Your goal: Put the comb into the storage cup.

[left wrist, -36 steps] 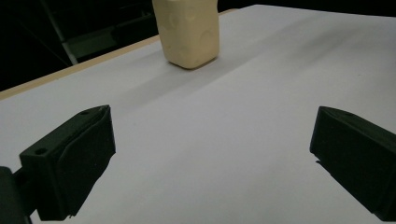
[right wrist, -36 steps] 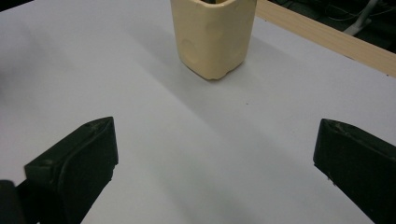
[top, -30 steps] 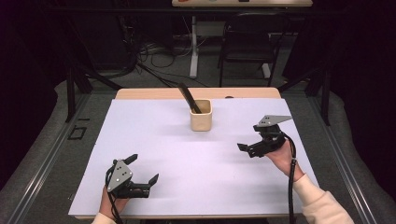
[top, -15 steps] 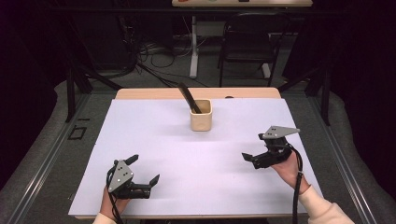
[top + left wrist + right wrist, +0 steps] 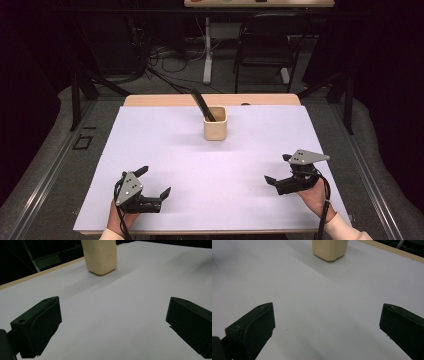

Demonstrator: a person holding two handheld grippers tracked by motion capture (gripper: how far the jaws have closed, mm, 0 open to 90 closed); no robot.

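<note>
A cream square cup (image 5: 215, 124) stands at the middle back of the white table sheet (image 5: 165, 150), with a black utensil (image 5: 202, 105) leaning out of it to the left. The cup (image 5: 100, 256) lies ahead in the left gripper view and the cup (image 5: 329, 248) again ahead in the right gripper view. My left gripper (image 5: 154, 181) rests low at the front left, open, with nothing between its jaws. My right gripper (image 5: 278, 169) is at the front right, open and holding nothing, held in a hand.
A wooden table edge (image 5: 160, 100) runs along the back of the sheet. Beyond it are a chair (image 5: 265, 50), a desk leg (image 5: 206, 50) and cables on the floor. Dark metal frame rails (image 5: 45, 170) flank the table.
My right gripper has moved toward the front of the table, farther from the cup. The left gripper has stayed in place.
</note>
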